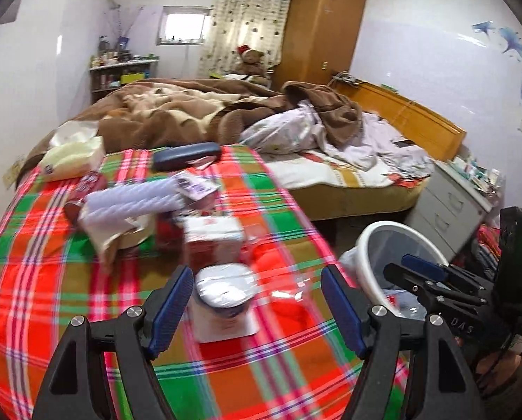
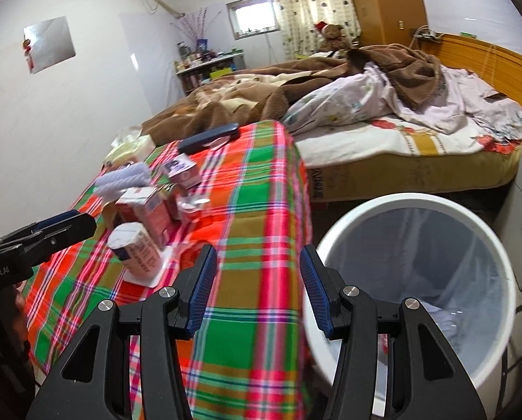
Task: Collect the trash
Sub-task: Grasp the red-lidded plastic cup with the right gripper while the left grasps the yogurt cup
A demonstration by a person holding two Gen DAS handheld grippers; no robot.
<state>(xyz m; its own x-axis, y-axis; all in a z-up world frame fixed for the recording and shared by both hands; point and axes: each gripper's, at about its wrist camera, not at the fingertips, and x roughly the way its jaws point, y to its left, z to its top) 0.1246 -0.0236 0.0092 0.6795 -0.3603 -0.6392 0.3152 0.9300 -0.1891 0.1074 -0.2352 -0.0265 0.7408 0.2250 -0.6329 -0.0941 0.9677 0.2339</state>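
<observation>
Trash (a foil-lidded cup (image 1: pixel 222 301) nearest) litters the plaid counter (image 1: pixel 51 280), both grippers' fingers apart and empty, left gripper (image 1: pixel 257 306) seemingly lining up on that cup, white bin (image 2: pixel 415 280) alongside awaiting it.

Two fisheye views from the grippers, both angled down over the plaid table (image 1: pixel 51 280) toward the bed (image 2: pixel 418 147).
The left view sits close above the table's clutter, bin (image 1: pixel 376 234) at lower right. The right view hangs nearer the bin (image 2: pixel 334 245), filling its lower right. Both share table, bed, window wall.
</observation>
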